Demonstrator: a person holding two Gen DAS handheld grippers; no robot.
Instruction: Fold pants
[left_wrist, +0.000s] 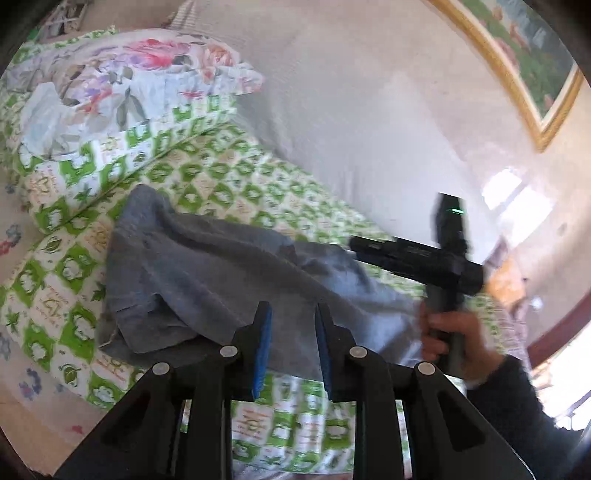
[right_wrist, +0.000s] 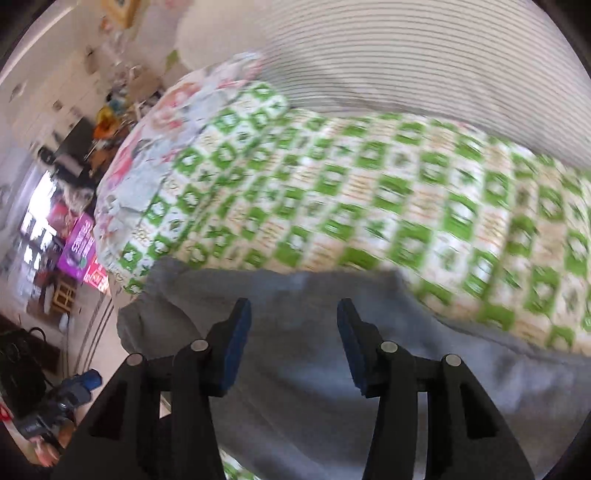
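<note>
Grey pants (left_wrist: 207, 280) lie rumpled on a green-and-white patterned bedspread (left_wrist: 236, 177). My left gripper (left_wrist: 293, 314) is open and empty, its blue-padded fingers just above the pants' near edge. The right gripper's black body (left_wrist: 417, 258) shows at the right of the left wrist view, held by a hand above the pants' right end. In the right wrist view the pants (right_wrist: 295, 369) fill the lower half and my right gripper (right_wrist: 293, 310) is open and empty over them. That view is blurred by motion.
A floral pillow (left_wrist: 122, 85) lies at the far left of the bedspread. A white ribbed headboard (right_wrist: 406, 55) rises behind the bed. A gold-framed picture (left_wrist: 517, 62) hangs on the wall. Cluttered furniture and boxes (right_wrist: 74, 236) stand left of the bed.
</note>
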